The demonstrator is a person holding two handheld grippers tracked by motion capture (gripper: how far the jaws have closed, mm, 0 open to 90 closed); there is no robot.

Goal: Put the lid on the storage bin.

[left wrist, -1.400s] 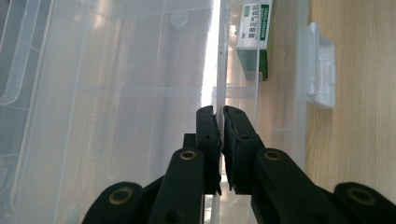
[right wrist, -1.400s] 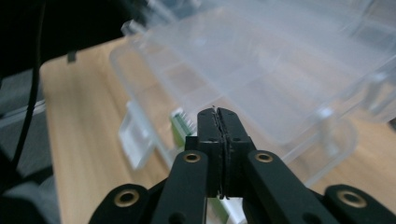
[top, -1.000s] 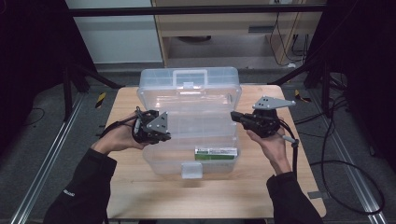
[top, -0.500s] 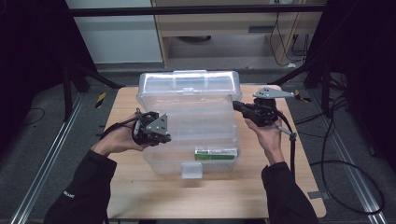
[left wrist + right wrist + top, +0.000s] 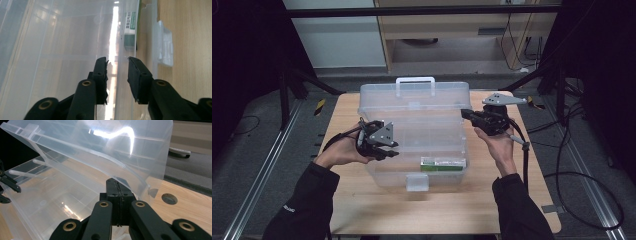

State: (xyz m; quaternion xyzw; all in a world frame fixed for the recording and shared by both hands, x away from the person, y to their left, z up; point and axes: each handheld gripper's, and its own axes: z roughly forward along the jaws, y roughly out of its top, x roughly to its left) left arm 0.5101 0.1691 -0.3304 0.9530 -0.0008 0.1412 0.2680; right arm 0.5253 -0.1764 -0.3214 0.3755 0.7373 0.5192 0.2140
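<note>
A clear plastic box (image 5: 412, 150) stands on the wooden table (image 5: 362, 205), and its lid (image 5: 414, 97) with a handle is tilted up and back. A small green and white carton (image 5: 443, 163) lies inside near the front wall. My left gripper (image 5: 393, 149) is at the box's left wall; its jaws have just been opening. In the left gripper view the left gripper (image 5: 117, 60) straddles the wall's rim without pressing on it, and the carton (image 5: 130, 30) lies beyond. My right gripper (image 5: 465, 113) is shut, and in the right gripper view the right gripper (image 5: 117, 182) sits against the lid's (image 5: 100, 147) right edge.
The box's white latch (image 5: 417, 182) hangs at its front wall, toward the table's near edge. Bare wood lies in front of the box and at its sides. A round hole (image 5: 169, 198) is in the tabletop near the right gripper. Dark frame rails run around the table.
The lid has swung further up and back. My right gripper has moved a little up and away with it. The left gripper's jaws have opened at the box wall.
</note>
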